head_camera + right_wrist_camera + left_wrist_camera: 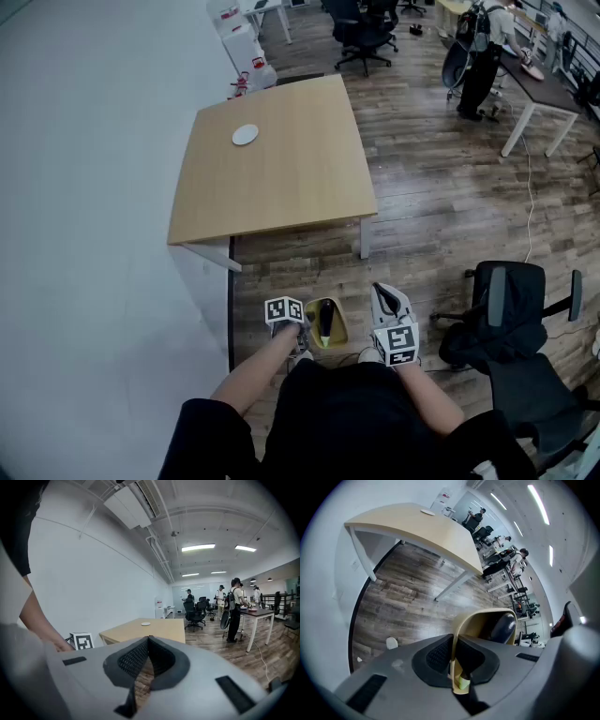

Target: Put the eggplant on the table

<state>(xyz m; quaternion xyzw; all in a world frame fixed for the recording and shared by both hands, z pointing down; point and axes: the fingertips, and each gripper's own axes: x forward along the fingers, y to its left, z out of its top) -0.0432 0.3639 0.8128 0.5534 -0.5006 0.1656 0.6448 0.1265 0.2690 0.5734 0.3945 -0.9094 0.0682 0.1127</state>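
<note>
- Black short-sleeved top (337, 417).
- Left gripper (306, 336) and right gripper (382, 291): grey moulded shells, black ribbed pads (133, 658), black-and-white marker cubes (284, 310).

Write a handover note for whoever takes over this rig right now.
Left gripper: shut on the rim of the bowl, held in front of the person above the wood floor.
Right gripper: jaws together, nothing in them, beside the bowl.
Eggplant: lying in the bowl, dark body with a green stem end.
Table: ahead, with only a small white dish near its far side.
Done: bowl with the eggplant is in hand.
Left: carry it to the table and set the eggplant down on the tabletop.
</note>
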